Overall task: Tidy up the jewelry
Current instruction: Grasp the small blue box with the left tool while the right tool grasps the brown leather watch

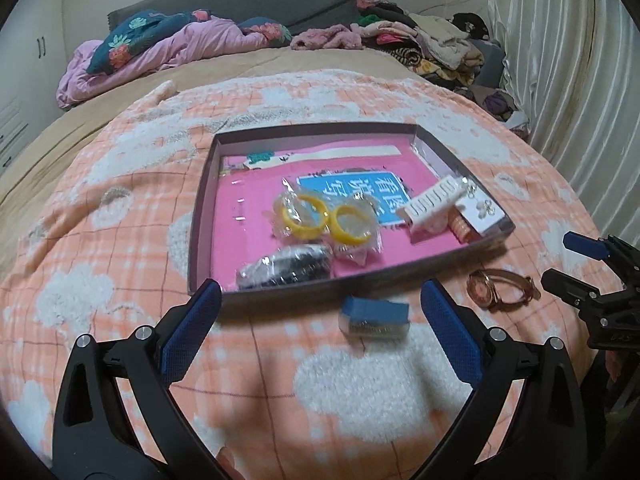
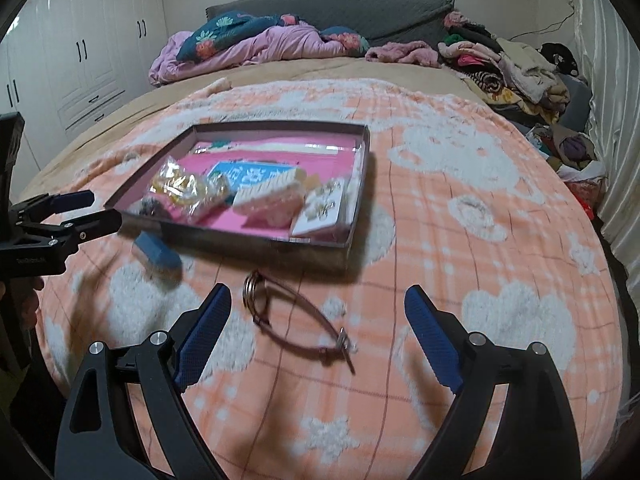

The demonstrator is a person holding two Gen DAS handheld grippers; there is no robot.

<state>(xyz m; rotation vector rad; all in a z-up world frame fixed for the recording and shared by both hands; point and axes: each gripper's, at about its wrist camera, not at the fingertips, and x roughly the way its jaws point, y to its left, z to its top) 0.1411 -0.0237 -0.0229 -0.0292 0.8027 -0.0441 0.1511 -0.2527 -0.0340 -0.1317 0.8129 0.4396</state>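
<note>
**Here, both tongs hang open over the bed**

Inside the shallow box [image 1: 202,216], which sits on the peach checked blanket [image 1: 120,240], a blue card [image 1: 356,192] carries large white Chinese characters, seen upside down from the left wrist; in the right wrist view they blur. Beside it lie two yellow rings in clear wrappers [image 1: 324,220], a dark bundle in plastic [image 1: 286,270], a white comb-like piece [image 1: 434,198] and a card of small earrings [image 1: 480,210]; any print on them is too small to read.

The left tongs [image 1: 320,320] stand wide apart, gripping nothing, with a small blue box [image 1: 374,314] on the blanket between the tips, untouched. The right tongs [image 2: 318,322] are equally wide and empty, over a rose-gold watch [image 2: 296,320] lying just outside the box's near wall.
</note>
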